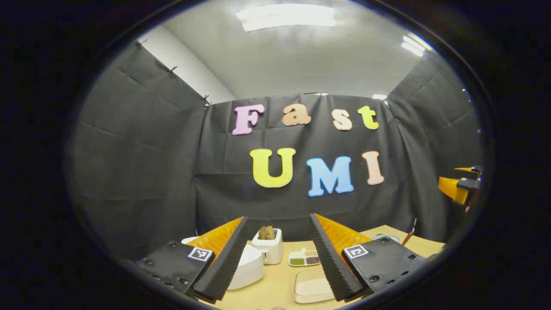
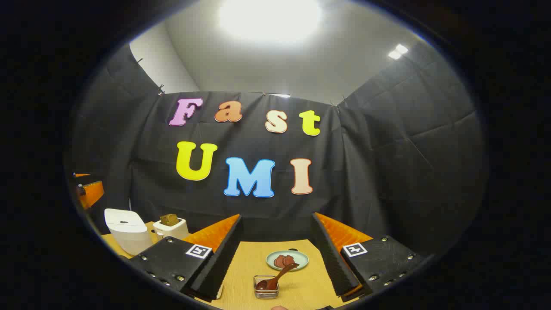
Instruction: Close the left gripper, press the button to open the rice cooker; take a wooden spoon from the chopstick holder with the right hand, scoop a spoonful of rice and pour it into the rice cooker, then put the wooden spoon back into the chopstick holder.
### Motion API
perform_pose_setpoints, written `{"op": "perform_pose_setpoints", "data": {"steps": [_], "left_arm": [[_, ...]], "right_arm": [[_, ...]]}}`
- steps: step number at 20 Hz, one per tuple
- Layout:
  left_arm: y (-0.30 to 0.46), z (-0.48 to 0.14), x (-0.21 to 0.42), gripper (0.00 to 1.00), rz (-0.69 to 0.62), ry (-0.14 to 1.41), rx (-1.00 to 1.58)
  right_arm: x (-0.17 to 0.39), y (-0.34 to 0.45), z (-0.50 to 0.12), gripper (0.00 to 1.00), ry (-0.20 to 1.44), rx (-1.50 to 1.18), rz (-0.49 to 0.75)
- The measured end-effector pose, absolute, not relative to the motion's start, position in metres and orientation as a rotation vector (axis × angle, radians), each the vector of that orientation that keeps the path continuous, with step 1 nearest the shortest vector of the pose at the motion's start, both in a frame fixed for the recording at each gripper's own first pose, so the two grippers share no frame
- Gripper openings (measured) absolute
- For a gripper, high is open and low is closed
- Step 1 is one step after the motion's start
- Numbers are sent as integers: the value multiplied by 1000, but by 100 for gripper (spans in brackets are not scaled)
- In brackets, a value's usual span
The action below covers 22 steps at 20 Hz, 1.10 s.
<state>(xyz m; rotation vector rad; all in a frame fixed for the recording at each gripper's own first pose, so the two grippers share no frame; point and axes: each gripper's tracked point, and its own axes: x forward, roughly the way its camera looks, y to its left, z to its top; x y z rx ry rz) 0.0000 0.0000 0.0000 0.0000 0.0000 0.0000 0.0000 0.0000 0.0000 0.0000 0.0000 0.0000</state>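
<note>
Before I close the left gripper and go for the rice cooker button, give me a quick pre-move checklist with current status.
1. Left gripper closed for pressing: not ok, fingers stand wide apart.
2. Rice cooker lid down, button step pending: ok, lid looks shut in the right gripper view.
3. Button located: cannot tell, the left finger covers part of the cooker.
4. Right gripper free for the spoon: ok, open and holding nothing.
5. Wooden spoon in the chopstick holder: ok, leaning in it, ahead of the right gripper.
6. Rice tray on the table: ok, beside the cooker.

Left gripper [image 1: 277, 254] jaws spread wide, right gripper [image 2: 275, 254] jaws likewise
</note>
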Motion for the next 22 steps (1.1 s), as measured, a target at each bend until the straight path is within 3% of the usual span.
{"op": "perform_pose_setpoints", "data": {"steps": [1, 2, 21, 22], "left_arm": [[-2, 1, 0, 95, -1, -4, -1], [-3, 3, 0, 91, 1, -7, 0], [18, 10, 3, 92, 47, -30, 8], [19, 12, 3, 86, 46, -32, 9]], "right_arm": [[0, -1, -1, 95, 2, -1, -3], [0, -1, -1, 95, 3, 2, -1], [7, 11, 0, 95, 6, 17, 37], [7, 10, 0, 95, 6, 18, 35]]}}
